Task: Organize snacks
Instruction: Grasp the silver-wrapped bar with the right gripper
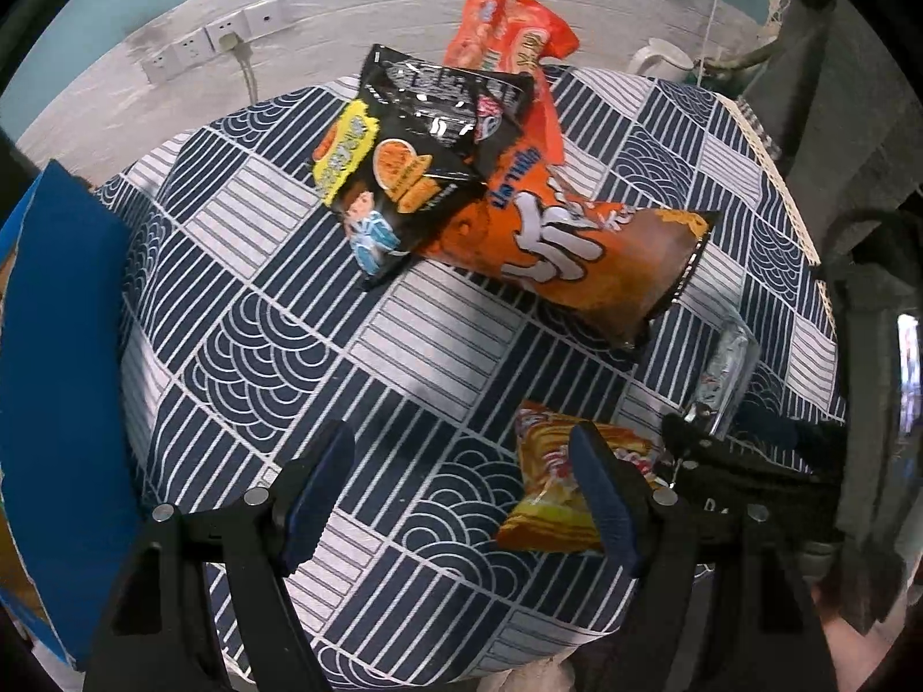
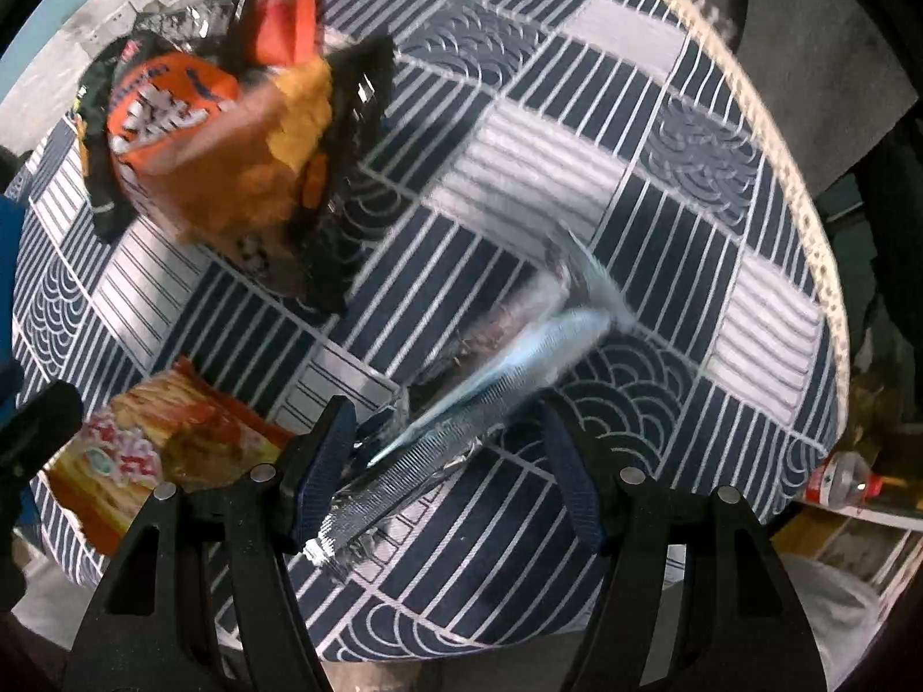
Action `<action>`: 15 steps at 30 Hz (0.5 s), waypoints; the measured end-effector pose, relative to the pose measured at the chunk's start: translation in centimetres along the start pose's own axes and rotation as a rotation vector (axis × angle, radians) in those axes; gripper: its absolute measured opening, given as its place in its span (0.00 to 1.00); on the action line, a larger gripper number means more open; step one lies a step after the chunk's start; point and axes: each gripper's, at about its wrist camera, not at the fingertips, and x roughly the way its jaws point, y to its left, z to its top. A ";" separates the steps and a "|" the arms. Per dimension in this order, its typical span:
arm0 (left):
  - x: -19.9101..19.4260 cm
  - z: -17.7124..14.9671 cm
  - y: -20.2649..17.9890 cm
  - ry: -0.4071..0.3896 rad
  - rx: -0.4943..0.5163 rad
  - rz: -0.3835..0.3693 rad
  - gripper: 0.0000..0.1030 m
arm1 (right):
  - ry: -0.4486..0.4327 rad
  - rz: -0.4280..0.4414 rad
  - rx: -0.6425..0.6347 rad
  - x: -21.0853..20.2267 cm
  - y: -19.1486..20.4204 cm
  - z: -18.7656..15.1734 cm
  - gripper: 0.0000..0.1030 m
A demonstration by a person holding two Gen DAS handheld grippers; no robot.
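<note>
A pile of snack bags lies at the far side of the patterned table [image 1: 242, 346]: a black bag with yellow print [image 1: 392, 173], a large orange bag [image 1: 577, 248] and a red-orange bag [image 1: 507, 29] behind them. My left gripper [image 1: 461, 490] hangs open over bare cloth. A small yellow-orange packet [image 1: 548, 490] lies just beyond its right finger [image 1: 600, 496]. My right gripper [image 2: 447, 467] points down, open, with a silver foil packet [image 2: 461, 403] lying slantwise between its fingers, close to the left pad [image 2: 323, 461] and apart from the right one. That view is blurred.
A blue box [image 1: 63, 403] stands at the table's left edge. Wall sockets [image 1: 219, 40] and a white jug [image 1: 657, 57] are behind the table. A fringed trim [image 2: 807, 230] marks the right edge. A red-labelled bottle [image 2: 842, 478] lies on the floor below.
</note>
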 end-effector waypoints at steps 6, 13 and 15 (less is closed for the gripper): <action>0.3 0.1 -0.8 0.014 -0.002 -0.023 0.79 | -0.017 -0.034 -0.071 -0.4 -1.4 -0.8 0.49; 1.6 -0.1 -2.5 0.060 -0.002 -0.070 0.81 | -0.055 -0.010 -0.081 -0.8 -3.3 -1.3 0.29; 1.7 -0.3 -3.0 0.056 0.000 -0.066 0.85 | -0.064 0.002 -0.073 -0.9 -3.6 -1.2 0.29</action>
